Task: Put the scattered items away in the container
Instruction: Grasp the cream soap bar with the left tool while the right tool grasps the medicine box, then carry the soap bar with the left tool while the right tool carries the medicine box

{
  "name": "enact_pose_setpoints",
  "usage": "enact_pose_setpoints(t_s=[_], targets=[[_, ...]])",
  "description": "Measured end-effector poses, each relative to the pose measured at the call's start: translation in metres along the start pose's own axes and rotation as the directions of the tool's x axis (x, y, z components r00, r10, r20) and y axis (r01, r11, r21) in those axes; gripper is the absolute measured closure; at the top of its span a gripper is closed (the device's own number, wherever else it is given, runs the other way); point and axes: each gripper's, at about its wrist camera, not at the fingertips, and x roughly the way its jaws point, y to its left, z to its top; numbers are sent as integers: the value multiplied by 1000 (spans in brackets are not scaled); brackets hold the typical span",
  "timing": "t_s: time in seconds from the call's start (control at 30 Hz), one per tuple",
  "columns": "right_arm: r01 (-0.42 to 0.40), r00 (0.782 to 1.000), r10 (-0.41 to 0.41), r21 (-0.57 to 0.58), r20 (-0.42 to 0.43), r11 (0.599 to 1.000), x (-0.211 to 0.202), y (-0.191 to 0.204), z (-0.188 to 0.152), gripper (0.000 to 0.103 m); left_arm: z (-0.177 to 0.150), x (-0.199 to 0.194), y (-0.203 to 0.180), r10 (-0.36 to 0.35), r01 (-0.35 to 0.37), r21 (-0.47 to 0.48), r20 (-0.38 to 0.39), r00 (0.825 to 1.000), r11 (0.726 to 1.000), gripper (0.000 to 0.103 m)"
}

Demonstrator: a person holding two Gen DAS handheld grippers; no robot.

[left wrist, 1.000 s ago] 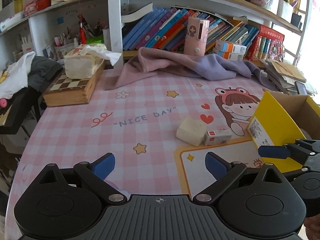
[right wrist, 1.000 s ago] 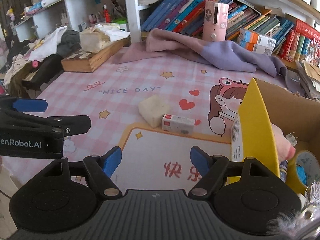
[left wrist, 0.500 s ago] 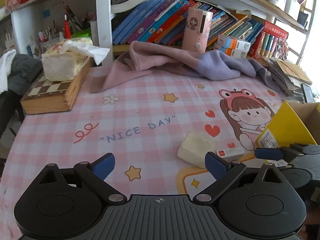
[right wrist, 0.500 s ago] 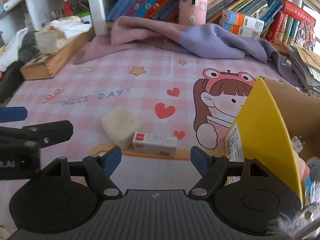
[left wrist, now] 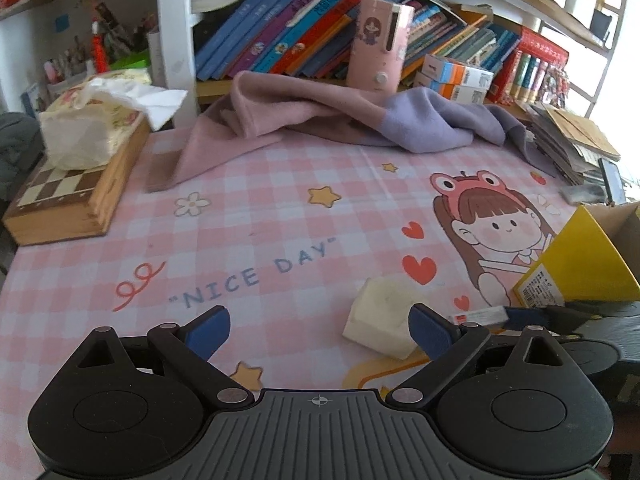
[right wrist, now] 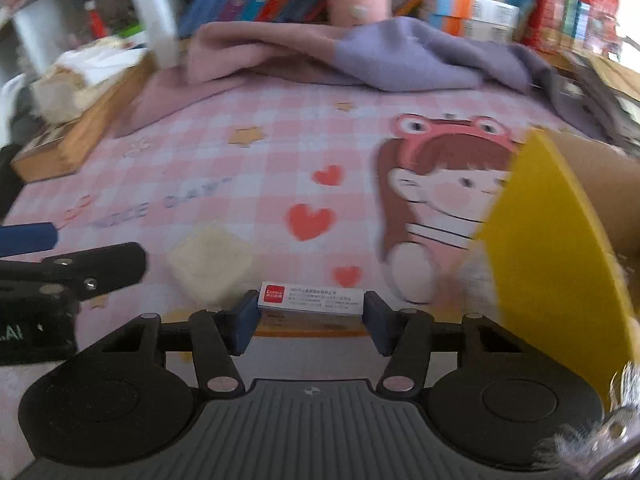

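A table covered by a pink checked cloth [left wrist: 256, 236] printed with a cartoon girl and the words "NICE DAY" is seen in both wrist views. Behind it, a shelf of leaning books [left wrist: 280, 32] is recorded, with a pink and lilac blanket [left wrist: 352, 120] heaped along the cloth's far edge. At the far left, a wooden chessboard box [left wrist: 68, 200] is noted, with a pack of tissues [left wrist: 84, 132] resting on top of it. At the right edge of the table, a cardboard box [right wrist: 600, 184] with a raised yellow flap [right wrist: 556, 256] is observed; its contents cannot be made out.

Near the middle of the cloth, a cream block [left wrist: 380, 320], possibly a sponge, is found lying flat. Just beside it, on its right, a small white eraser with a red end [right wrist: 310, 298] lies on the cloth, outside the box.

The left gripper [left wrist: 320, 328] is held over the cloth with its blue pads wide apart and nothing between them; the cream block lies just beyond its right pad.

The right gripper [right wrist: 310, 320] is seen with its jaws closing, the eraser lying lengthwise between the two blue pads. The pads appear to meet the eraser's short ends, though the view is blurred and firm pressure cannot be confirmed.
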Motion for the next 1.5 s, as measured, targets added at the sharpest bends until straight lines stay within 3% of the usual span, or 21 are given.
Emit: enact_pose_setpoints(t_s=[0.2,0.37,0.5,0.57,0.7,0.87,1.17,1.5], targets=[[-18,998,18,1,-60,1000,-12,-8,-11,50,9,28,-22,-65,70,92,-53,996,993,16],[-28,998,25,-69,-53,997,-14,-1,-15,50,9,52,-40,-90,115,190,-135,987,975,21],[-28,998,24,-78,-51,997,-11,-1,-17,50,4,66,-48,-67,106,241,-162,984,965,41],[-26,998,21,-82,-53,996,-9,0,-16,50,2,66,-50,-54,90,267,-140,989,960,48],[-17,998,12,-83,-64,996,-4,0,-17,49,3,62,-43,-55,84,236,-127,990,968,56],[-11,999,6,-86,-51,996,-4,1,-19,50,4,37,-19,-59,72,146,-94,994,987,57],[-63,998,63,-134,-8,989,-21,9,-20,51,-8,-3,-1,-62,65,49,-65,996,997,58],[-127,987,146,-229,68,965,-65,16,-27,51,-25,-55,-4,-80,80,3,1,997,997,59]])
